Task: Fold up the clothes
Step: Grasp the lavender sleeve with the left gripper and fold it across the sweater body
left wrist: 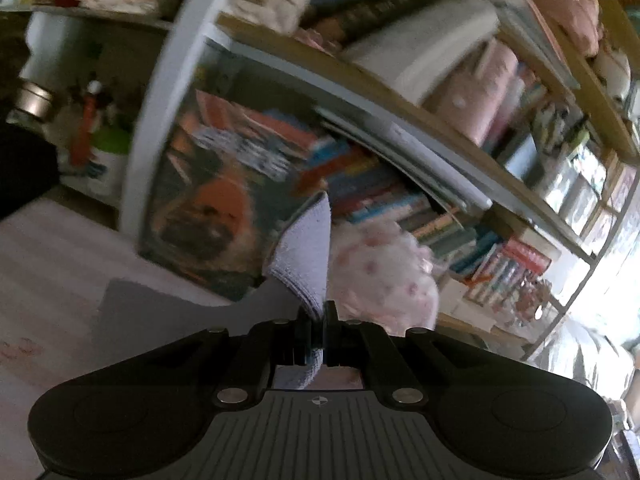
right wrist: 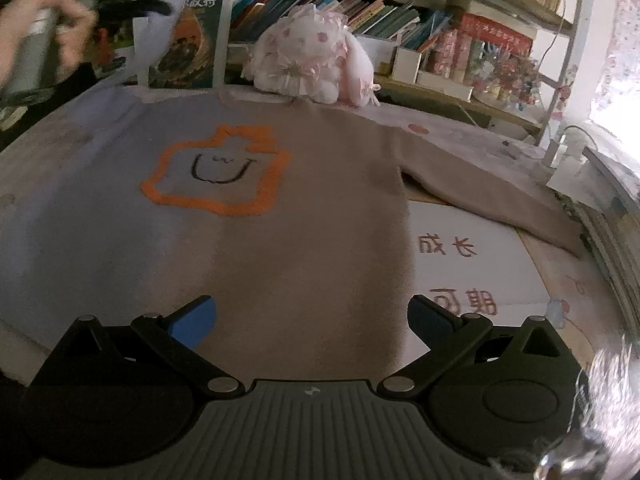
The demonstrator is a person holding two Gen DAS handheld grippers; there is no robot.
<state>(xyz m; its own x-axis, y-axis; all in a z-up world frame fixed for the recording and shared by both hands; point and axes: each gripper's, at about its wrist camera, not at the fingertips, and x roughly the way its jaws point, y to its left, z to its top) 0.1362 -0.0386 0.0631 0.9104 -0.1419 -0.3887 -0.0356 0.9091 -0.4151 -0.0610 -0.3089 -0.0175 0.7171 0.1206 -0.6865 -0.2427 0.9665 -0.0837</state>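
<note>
A: What is nearest in the right wrist view?

B: The right hand-held gripper (right wrist: 310, 318), jaws spread wide and holding nothing, hanging low over the near hem of the sweater (right wrist: 304, 216). The sweater lies face up on the table (right wrist: 560, 304), its orange outline design (right wrist: 218, 172) toward the far left of the chest.

A: And its sleeves?

B: The right-side sleeve (right wrist: 492, 200) runs out flat to the right, over a white sheet with red characters (right wrist: 460, 272). The left-side sleeve is off the table: the left hand-held gripper (left wrist: 319, 322) is clamped on its cuff (left wrist: 306, 260), which stands up between the narrow jaws. That view is blurred, so I judge the gripper is in motion.

A: So which step is this?

B: I'd say the first sleeve fold: the left sleeve is lifted, ready to be carried across the chest.

A: What does the next move call for?

B: Probably laying that cuff flat over the body, without dragging the shoulder, then opening. The free right gripper could pin the hem or go for the right sleeve.

A: Beyond the sweater?

B: A pink plush toy (right wrist: 312, 64) at the far edge near the collar, then a bookshelf (right wrist: 400, 8).
</note>
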